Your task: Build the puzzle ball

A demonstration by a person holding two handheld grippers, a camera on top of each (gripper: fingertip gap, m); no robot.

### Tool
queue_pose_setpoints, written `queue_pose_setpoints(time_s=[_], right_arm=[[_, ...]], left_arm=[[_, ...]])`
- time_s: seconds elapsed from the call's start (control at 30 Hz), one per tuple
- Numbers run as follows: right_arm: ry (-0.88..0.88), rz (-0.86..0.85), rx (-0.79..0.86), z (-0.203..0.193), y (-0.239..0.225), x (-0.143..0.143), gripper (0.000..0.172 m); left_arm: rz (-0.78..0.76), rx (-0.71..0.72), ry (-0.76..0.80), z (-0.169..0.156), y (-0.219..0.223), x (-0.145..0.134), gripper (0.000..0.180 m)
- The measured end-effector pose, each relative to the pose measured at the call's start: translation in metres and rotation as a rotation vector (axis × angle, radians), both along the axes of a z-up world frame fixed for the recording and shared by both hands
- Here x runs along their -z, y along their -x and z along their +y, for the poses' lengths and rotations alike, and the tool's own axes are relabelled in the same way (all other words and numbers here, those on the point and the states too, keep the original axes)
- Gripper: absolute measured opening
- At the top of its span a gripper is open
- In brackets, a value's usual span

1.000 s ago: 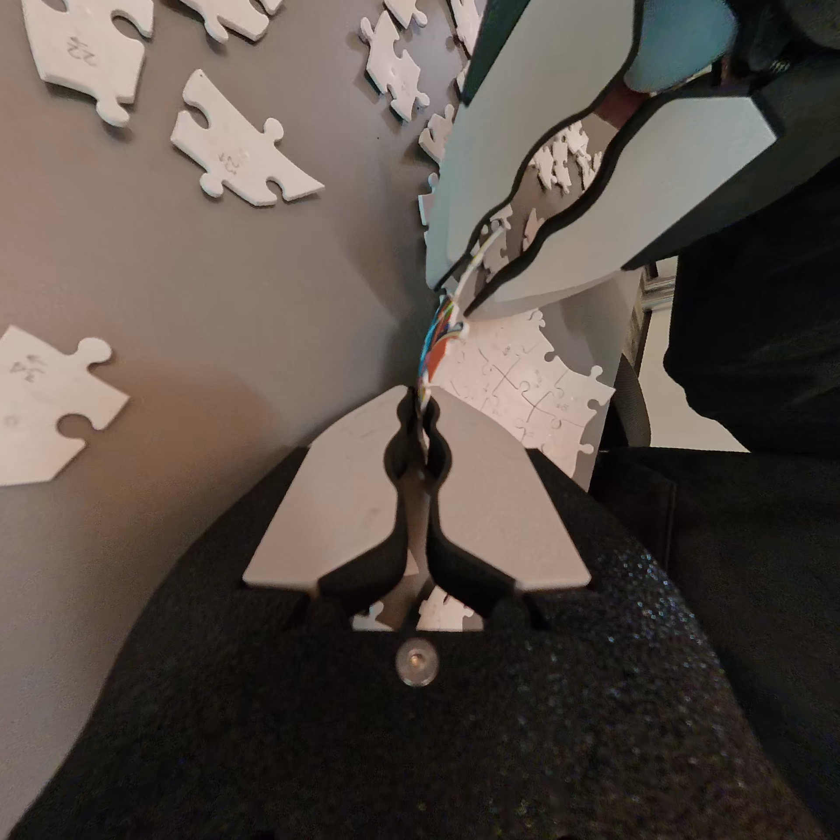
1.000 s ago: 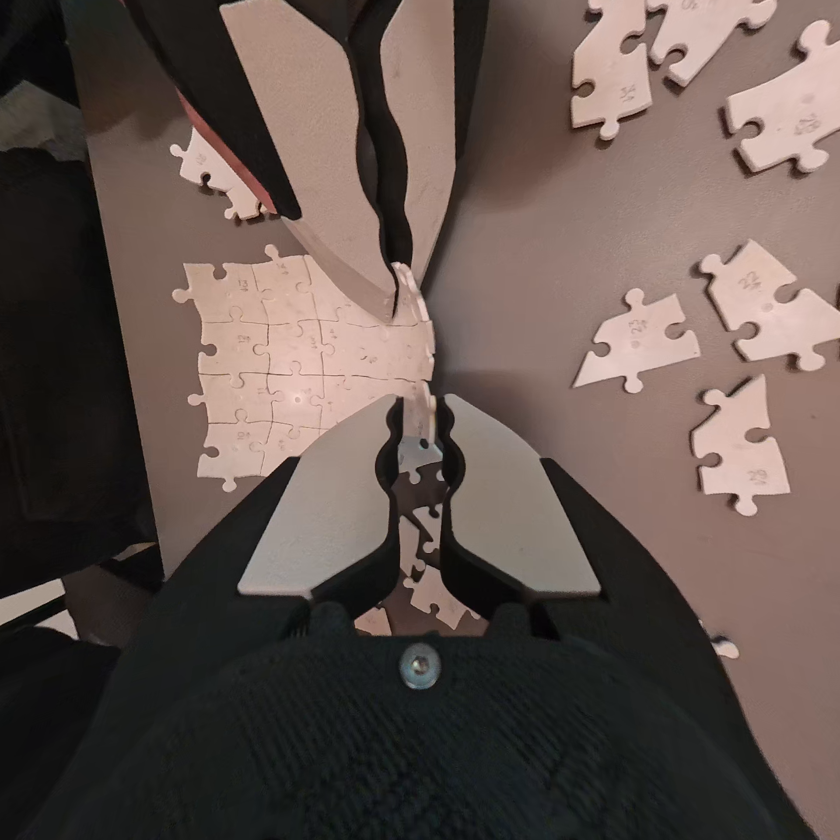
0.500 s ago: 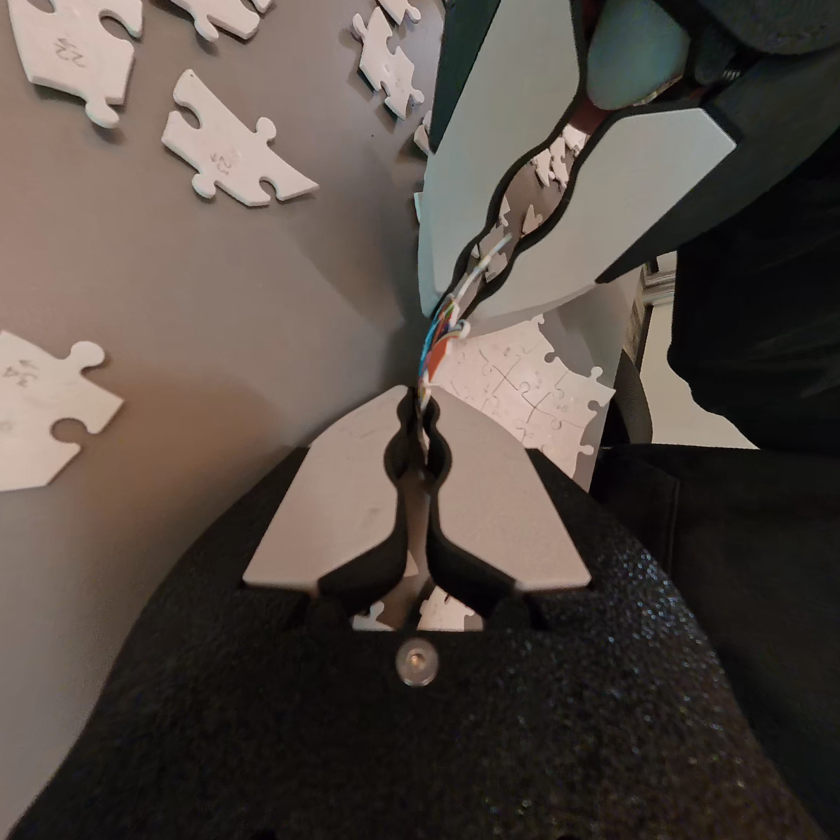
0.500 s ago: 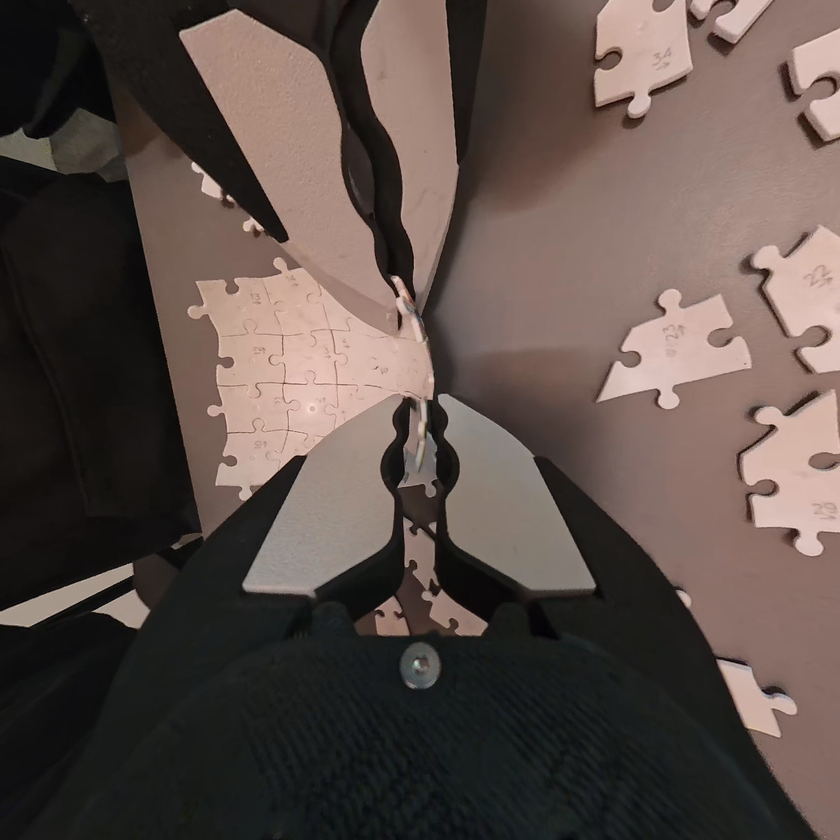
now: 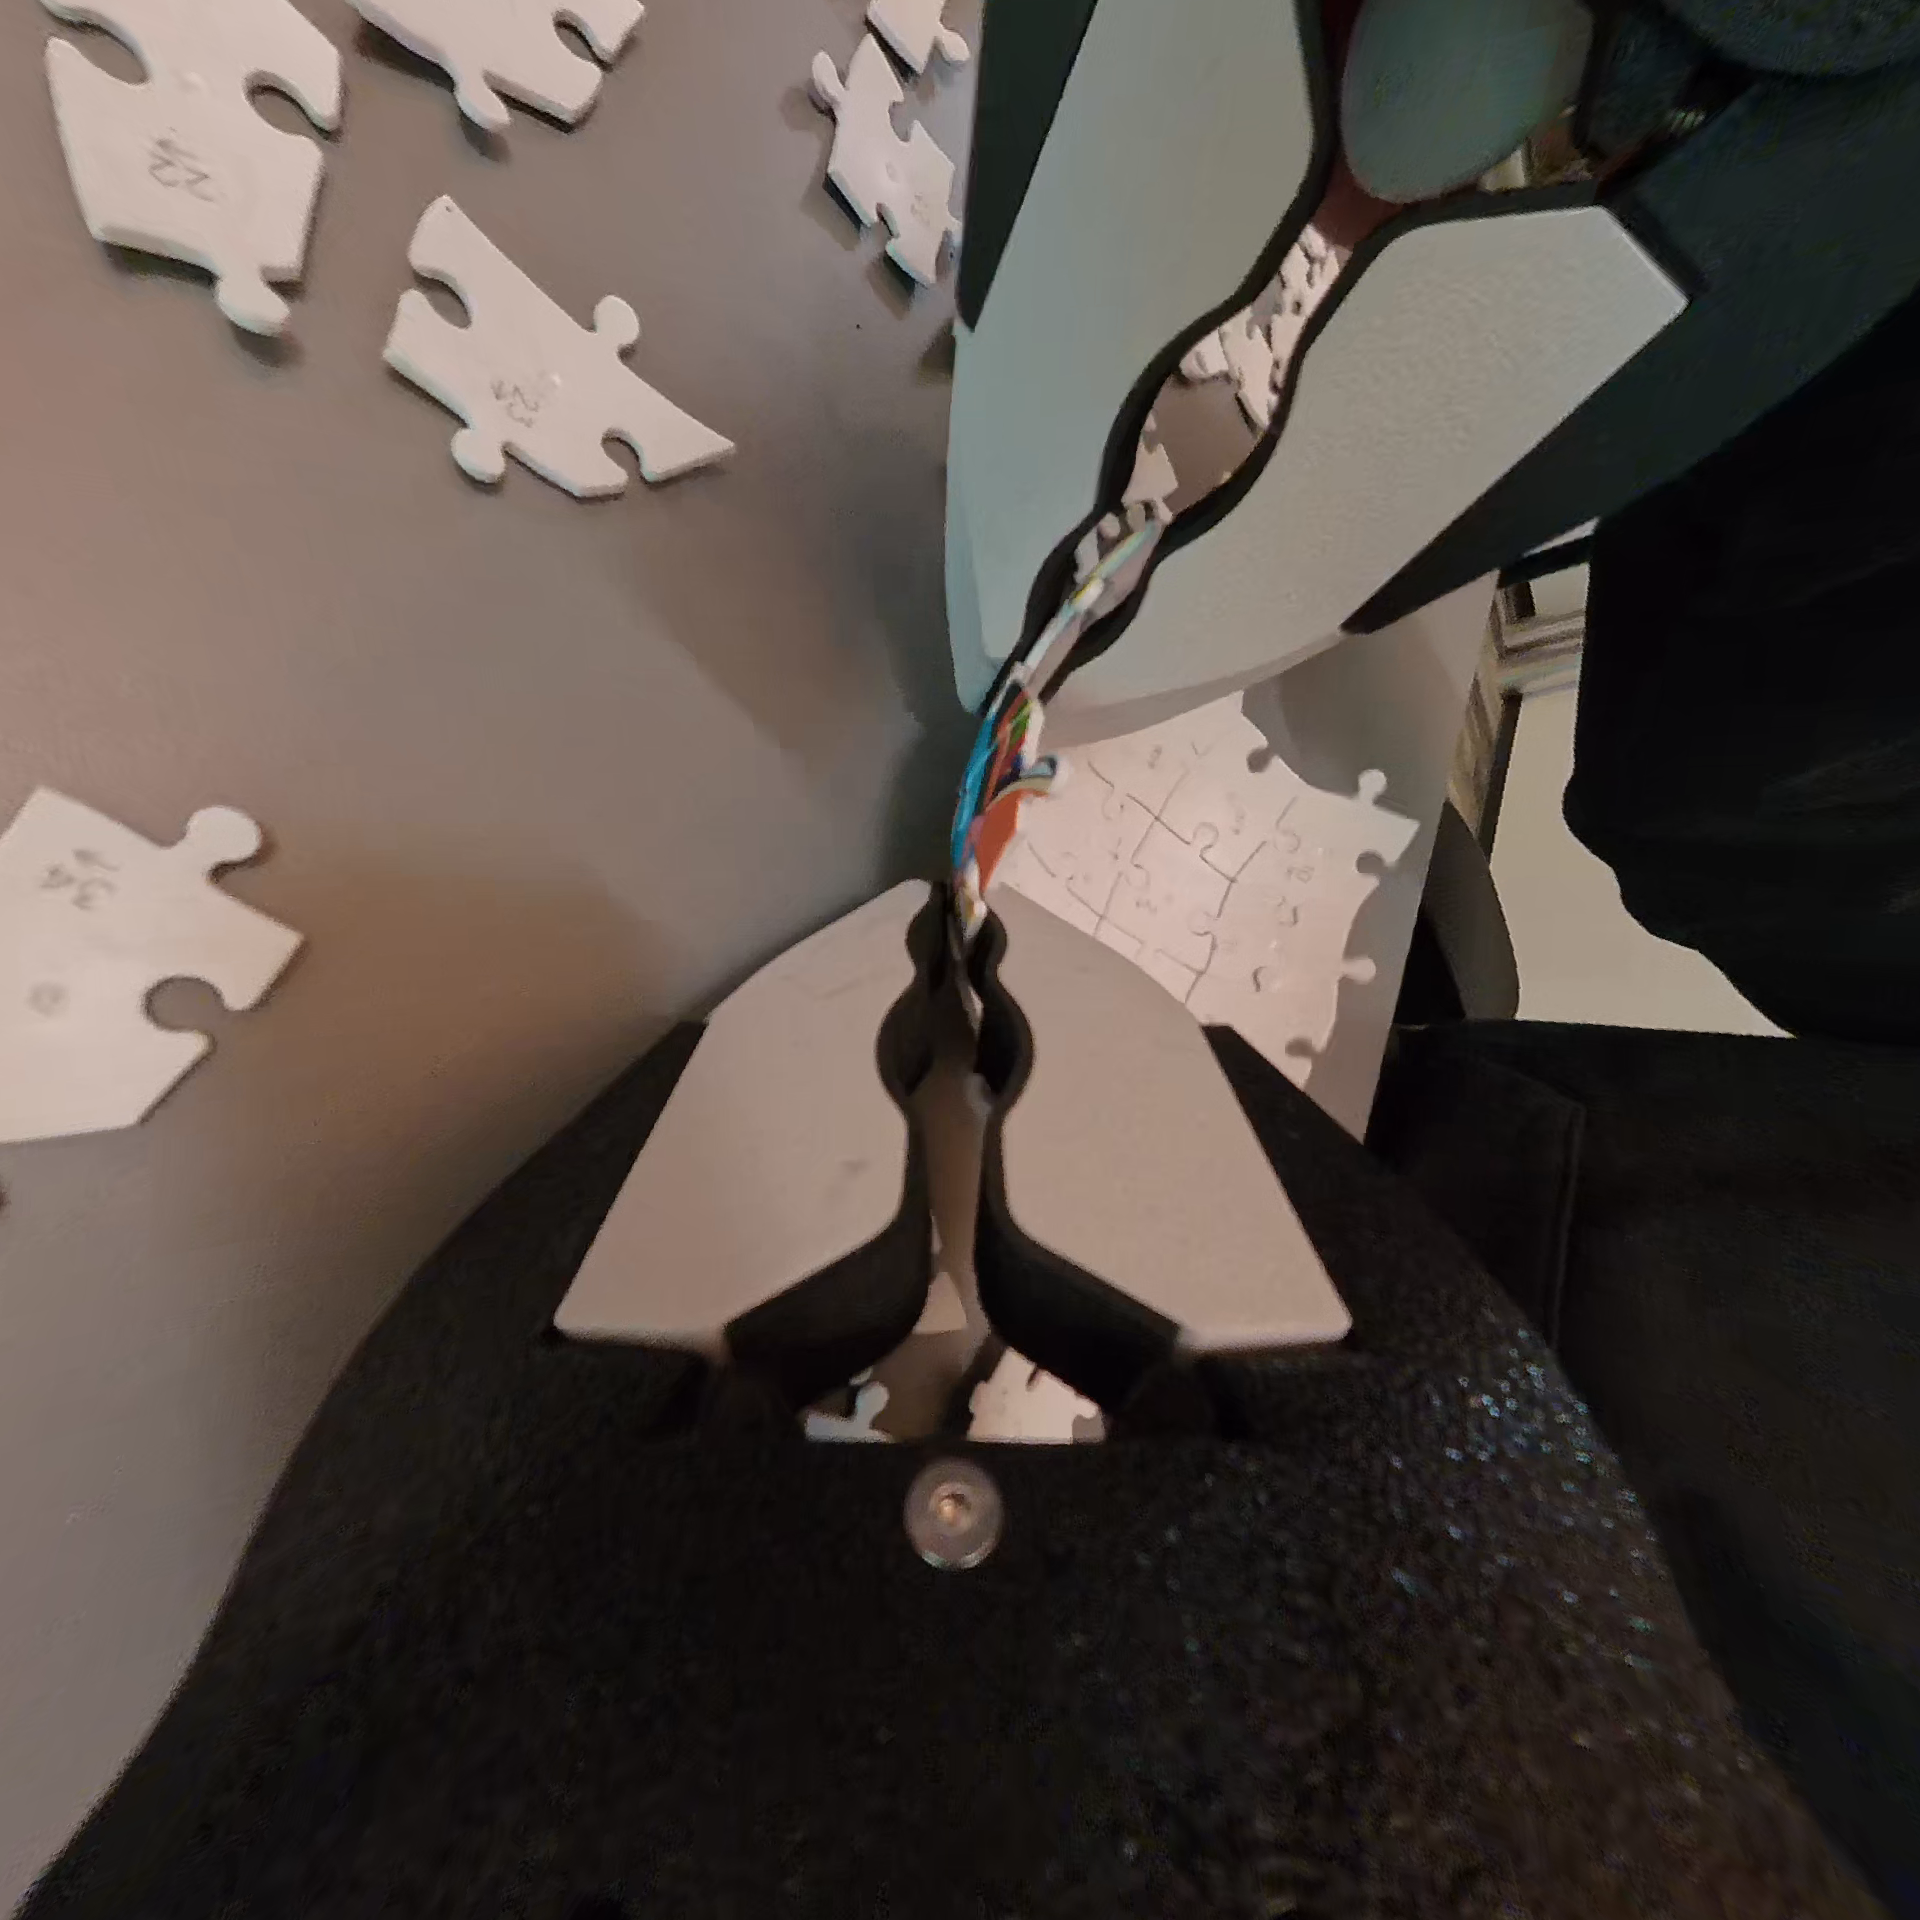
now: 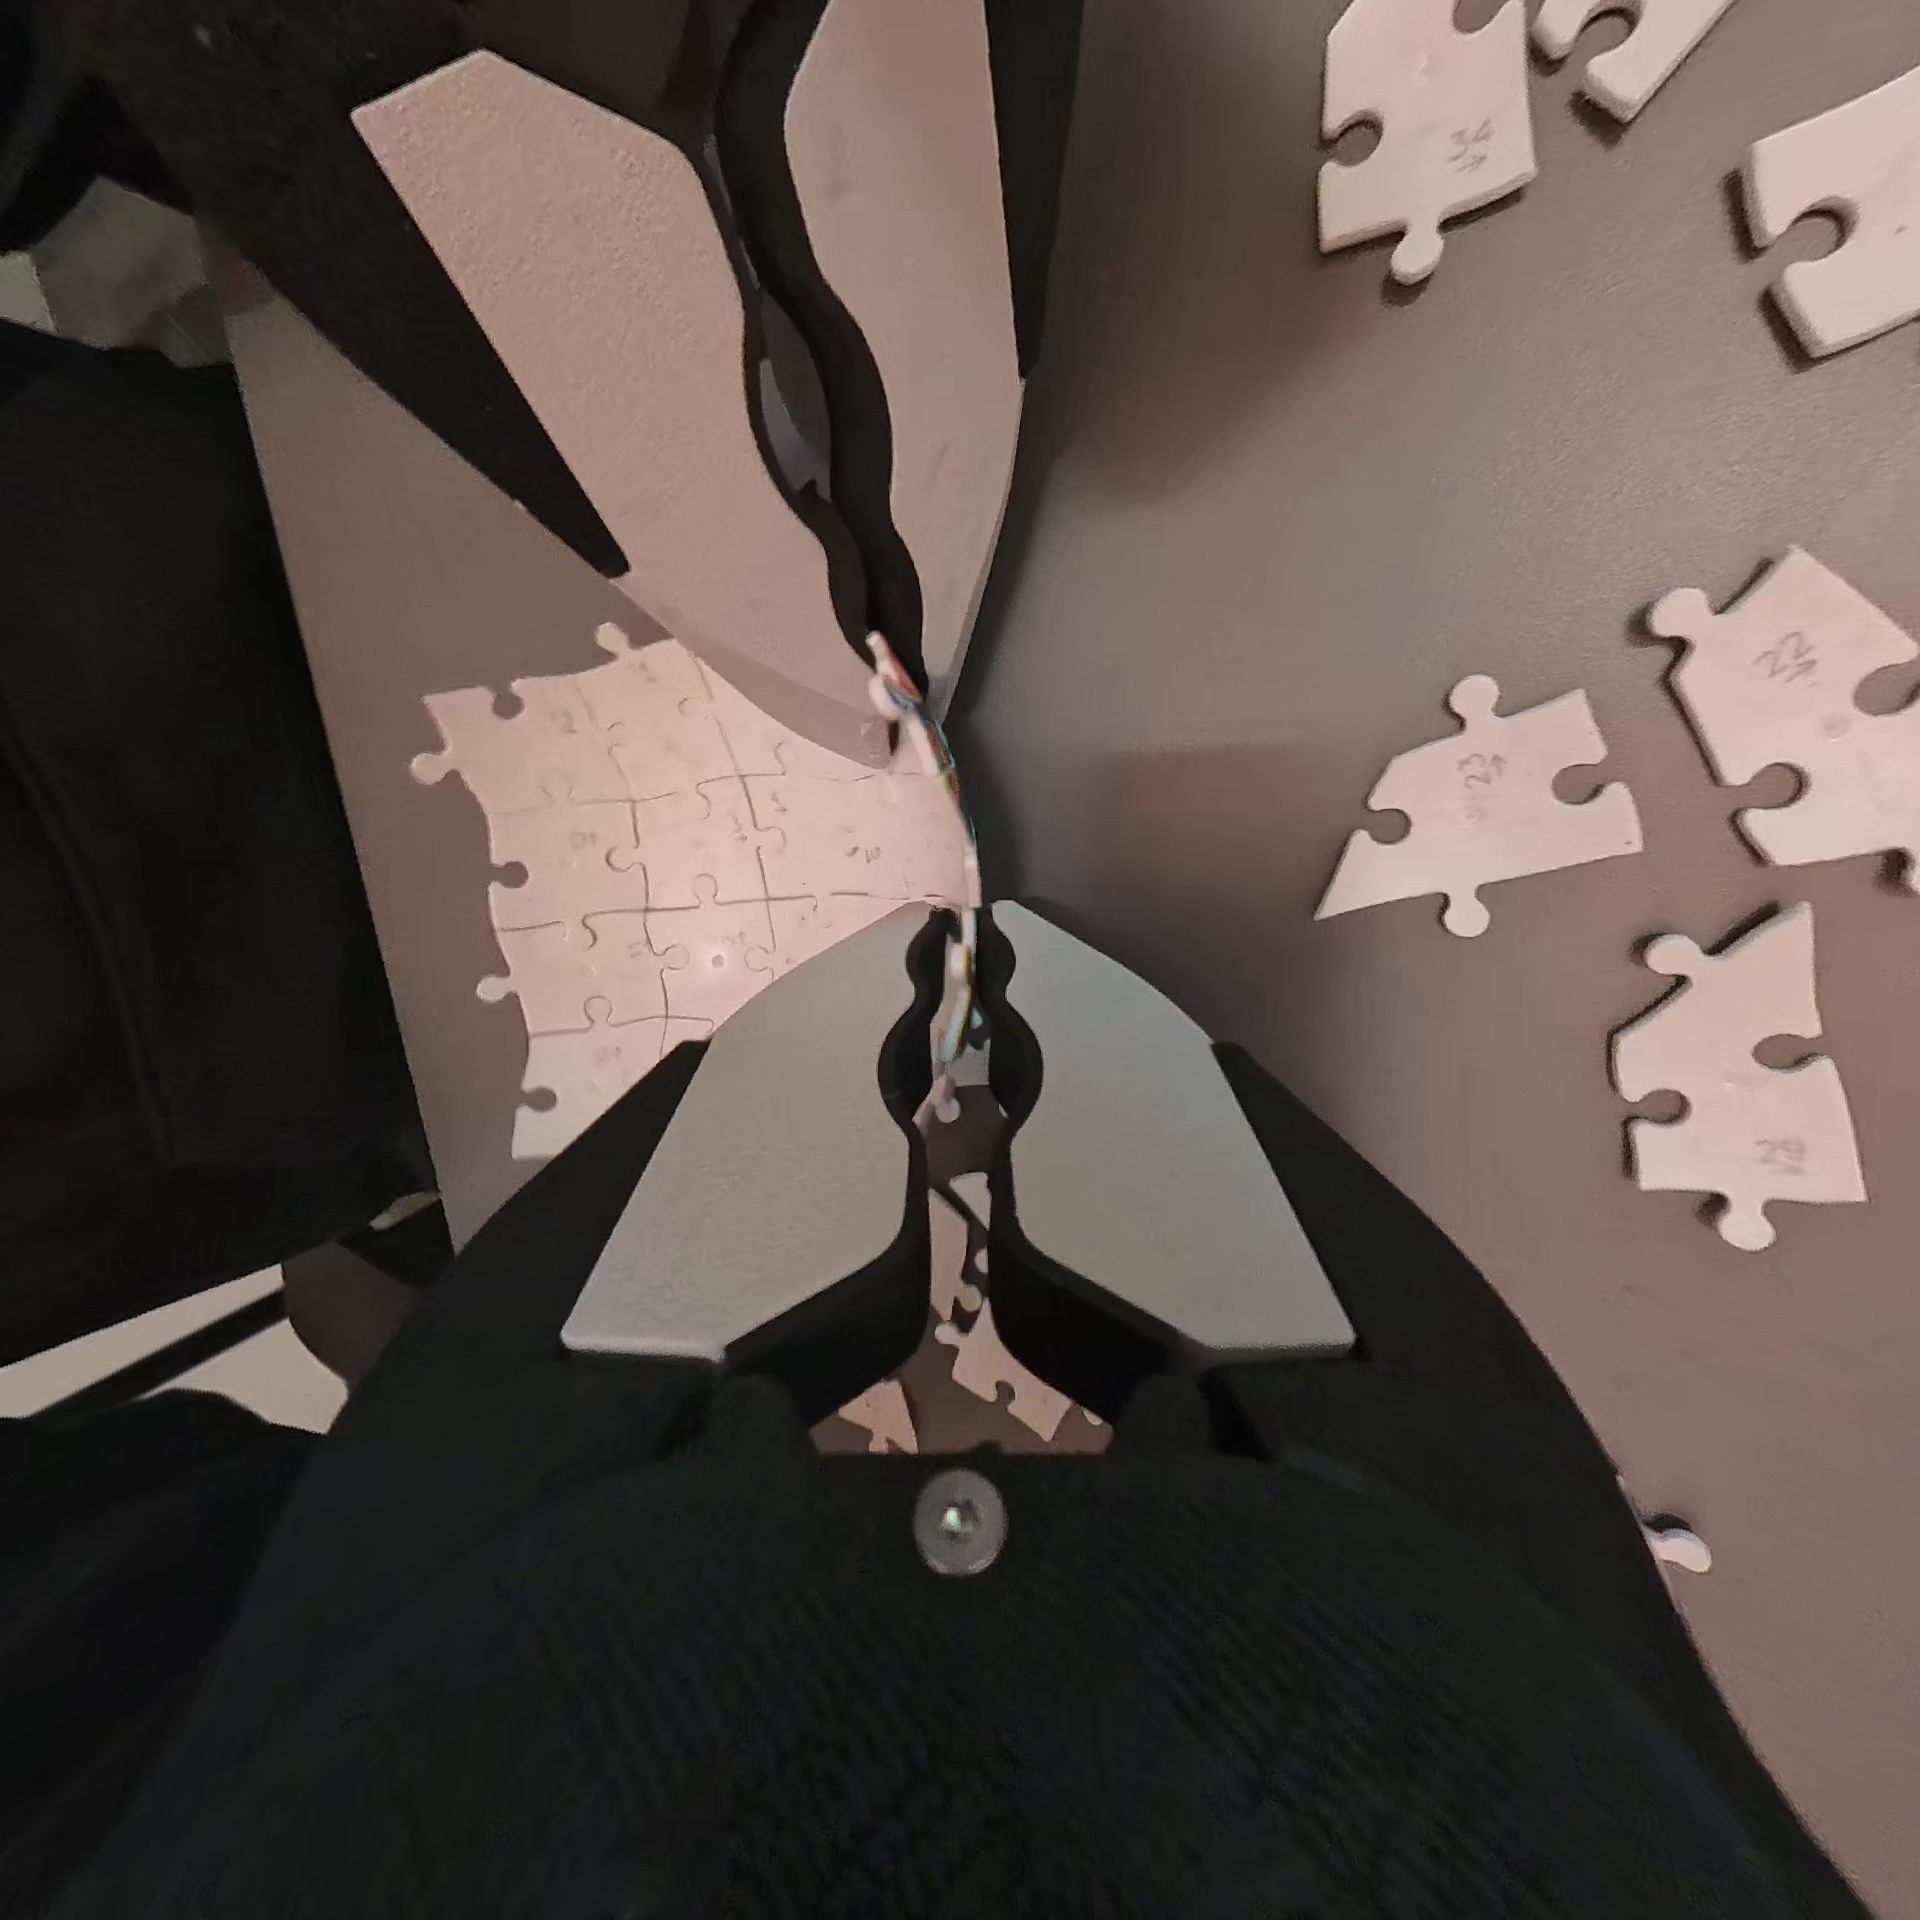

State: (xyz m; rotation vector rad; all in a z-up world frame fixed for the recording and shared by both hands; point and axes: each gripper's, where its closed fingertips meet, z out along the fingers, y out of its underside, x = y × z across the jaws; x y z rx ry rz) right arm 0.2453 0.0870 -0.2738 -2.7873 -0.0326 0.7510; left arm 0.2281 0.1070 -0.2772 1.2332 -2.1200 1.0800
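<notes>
Among loose white pieces [image 6: 1481, 821] on the grey table [image 5: 520, 727], we see both grippers [image 5: 961, 914] [image 6: 961, 920] clamping one upright, colour-faced puzzle piece [image 5: 997, 800] beside the joined section [image 6: 675, 852].

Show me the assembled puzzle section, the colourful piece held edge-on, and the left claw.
assembled puzzle section [image 6: 665, 831], right wrist view, its middle.
colourful piece [image 5: 1000, 790], left wrist view, printed face.
left claw [image 5: 961, 914], left wrist view, between fingertips.

The joined puzzle section [image 6: 675, 862] lies on the table [image 6: 1247, 623] at its left edge. Loose pieces [image 6: 1486, 810] lie to the right, well apart. The held piece [image 6: 961, 831] stands edge-up between left gripper [image 6: 904, 686] and right gripper [image 6: 961, 925].
</notes>
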Motion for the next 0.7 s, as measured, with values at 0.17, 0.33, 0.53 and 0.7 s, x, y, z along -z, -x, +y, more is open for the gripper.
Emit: queue_pose_setpoints(time_s=[0.17, 0.33, 0.53, 0.7], right_arm=[[-0.04, 0.038, 0.04, -0.01, -0.002, -0.009, 0.022], [-0.016, 0.093, 0.046, -0.013, 0.011, -0.003, 0.026], [-0.003, 0.119, 0.076, -0.008, 0.012, 0.004, 0.01], [0.015, 0.128, 0.081, -0.008, 0.011, 0.006, 0.005]], left_arm=[[-0.001, -0.008, 0.006, 0.0, -0.001, 0.0, 0.001], [-0.002, -0.01, 0.008, 0.0, -0.001, 0.0, 0.001], [-0.005, -0.012, 0.01, 0.001, 0.0, 0.0, 0.001], [-0.005, -0.007, 0.011, 0.0, 0.0, 0.0, 0.001]])
